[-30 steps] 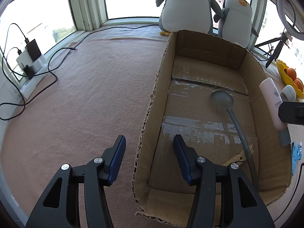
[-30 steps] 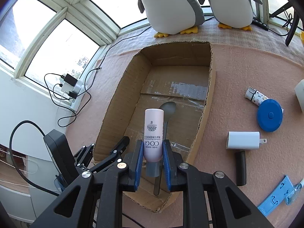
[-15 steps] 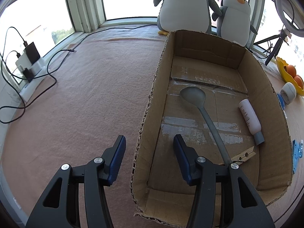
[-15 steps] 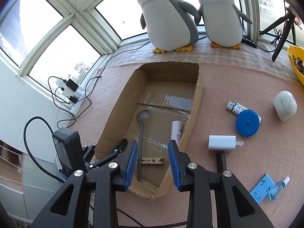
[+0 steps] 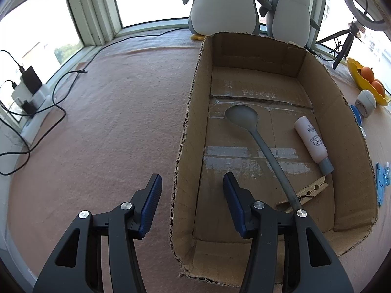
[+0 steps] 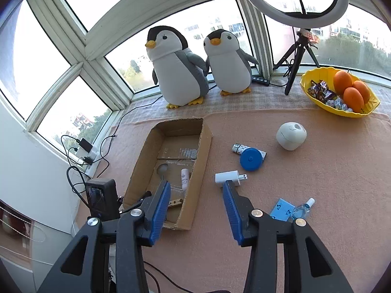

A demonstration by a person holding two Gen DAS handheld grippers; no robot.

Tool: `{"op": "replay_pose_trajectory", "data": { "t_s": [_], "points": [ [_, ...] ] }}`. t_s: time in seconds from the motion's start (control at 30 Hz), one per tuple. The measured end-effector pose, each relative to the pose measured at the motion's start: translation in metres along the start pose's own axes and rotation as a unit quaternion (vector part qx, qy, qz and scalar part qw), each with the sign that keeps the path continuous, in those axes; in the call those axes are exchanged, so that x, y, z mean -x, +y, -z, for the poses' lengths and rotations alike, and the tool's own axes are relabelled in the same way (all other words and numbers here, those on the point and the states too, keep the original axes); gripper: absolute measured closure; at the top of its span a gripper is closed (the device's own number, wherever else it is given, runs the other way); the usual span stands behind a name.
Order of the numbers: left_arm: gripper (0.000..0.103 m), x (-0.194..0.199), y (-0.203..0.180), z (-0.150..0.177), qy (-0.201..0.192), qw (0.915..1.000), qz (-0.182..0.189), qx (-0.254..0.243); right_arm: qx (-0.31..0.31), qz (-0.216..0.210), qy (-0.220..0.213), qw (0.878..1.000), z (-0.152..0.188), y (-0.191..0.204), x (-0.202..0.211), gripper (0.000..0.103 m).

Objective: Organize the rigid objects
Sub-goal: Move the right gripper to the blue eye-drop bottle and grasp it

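Observation:
An open cardboard box (image 5: 193,112) lies on the pink cloth. Inside it are a grey spoon (image 5: 244,119), a pink bottle (image 5: 311,141) on its side by the right wall, and a wooden clothespin (image 5: 310,190). My left gripper (image 5: 190,190) stands open astride the box's left wall, its pads clear of the cardboard. My right gripper (image 6: 195,195) hangs high above the box's (image 6: 205,146) near right corner, its jaws opening with nothing between them. From there the bottle (image 6: 184,179) and spoon (image 6: 161,169) look small.
Right of the box lie a white charger (image 6: 228,177), a blue round tape measure (image 6: 250,158), a patterned tube (image 6: 237,147), a white rounded case (image 6: 290,135), a blue card (image 6: 282,210) and a small spray bottle (image 6: 303,207). A yellow fruit bowl (image 6: 342,112), two plush penguins (image 6: 178,73) and a tripod (image 6: 297,61) stand behind.
My right gripper let the pink bottle go into the box, then rose and drew back with its jaws widening. The spoon shifted left in the box. My left gripper stayed put.

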State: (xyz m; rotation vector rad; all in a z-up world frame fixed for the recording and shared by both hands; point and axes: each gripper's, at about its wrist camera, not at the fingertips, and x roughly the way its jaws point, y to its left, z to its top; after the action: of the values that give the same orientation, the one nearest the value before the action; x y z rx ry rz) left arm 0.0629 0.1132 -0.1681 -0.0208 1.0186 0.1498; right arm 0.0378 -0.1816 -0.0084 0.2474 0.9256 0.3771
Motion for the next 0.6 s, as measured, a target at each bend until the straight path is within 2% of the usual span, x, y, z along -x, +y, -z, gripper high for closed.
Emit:
{"op": "replay_pose_trajectory", "data": {
  "t_s": [0.17,0.5,0.6],
  "points": [
    [0.051,0.000,0.000,-0.001,0.001,0.9999,0.005,-0.011,-0.001,0.035,-0.006,0.999,0.022,-0.024,0.018,0.058],
    [0.051,-0.001,0.002,-0.001,-0.002,1.0000,0.008,-0.002,0.049,0.121,0.008,0.991,0.058,-0.087,0.009,0.058],
    [0.051,-0.001,0.002,-0.001,-0.003,1.0000,0.006,0.001,0.029,0.122,0.030,0.992,0.061,-0.110,-0.003,0.058]
  ]
}}
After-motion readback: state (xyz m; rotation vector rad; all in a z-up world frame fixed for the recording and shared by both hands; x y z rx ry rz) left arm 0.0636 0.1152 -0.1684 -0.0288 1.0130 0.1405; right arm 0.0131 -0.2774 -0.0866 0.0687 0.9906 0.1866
